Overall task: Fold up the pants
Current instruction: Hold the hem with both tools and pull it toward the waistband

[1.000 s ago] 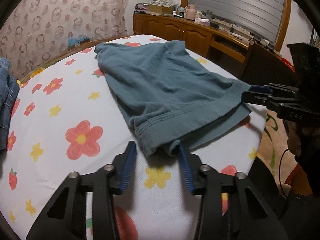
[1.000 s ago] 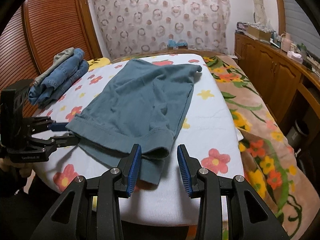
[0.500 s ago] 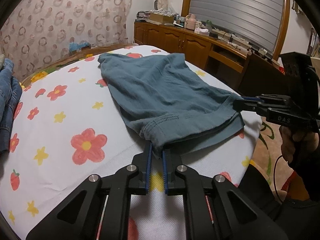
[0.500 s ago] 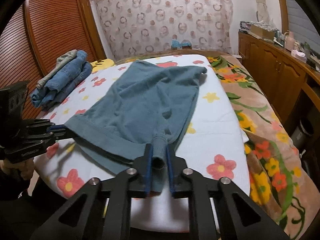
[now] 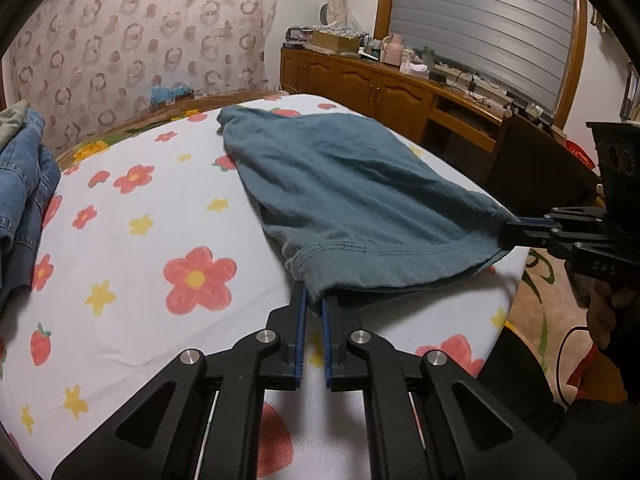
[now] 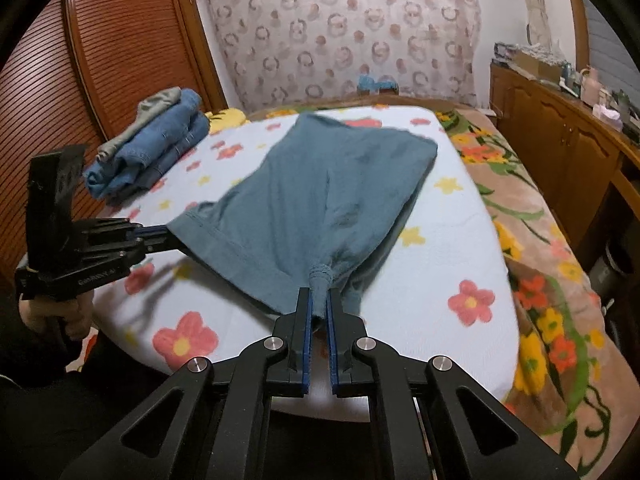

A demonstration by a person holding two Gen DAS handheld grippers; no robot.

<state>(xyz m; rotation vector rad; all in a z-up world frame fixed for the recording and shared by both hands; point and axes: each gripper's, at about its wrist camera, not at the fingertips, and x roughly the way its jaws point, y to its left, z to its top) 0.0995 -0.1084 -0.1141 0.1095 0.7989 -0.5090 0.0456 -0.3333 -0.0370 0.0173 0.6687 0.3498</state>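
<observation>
Teal-blue pants (image 5: 352, 196) (image 6: 328, 200) lie along the bed on a white flowered sheet (image 5: 132, 248), the near hem facing me. My left gripper (image 5: 314, 300) is shut on the hem's left corner, which bunches between the blue pads. My right gripper (image 6: 319, 300) is shut on the hem's right corner, pinched into a small roll. Each gripper shows in the other's view: the right gripper (image 5: 516, 232) at the right, the left gripper (image 6: 160, 236) at the left. The hem is stretched and lifted a little between them.
Folded blue jeans (image 6: 156, 152) (image 5: 24, 184) are stacked at the sheet's far left. A wooden cabinet (image 5: 400, 92) with clutter runs along the right wall. A flowered brown blanket (image 6: 552, 264) covers the bed's right side. A wooden slatted door (image 6: 120, 40) stands at left.
Both grippers went from open to shut on the hem corners. The hem has since been pulled taut and raised slightly off the sheet.
</observation>
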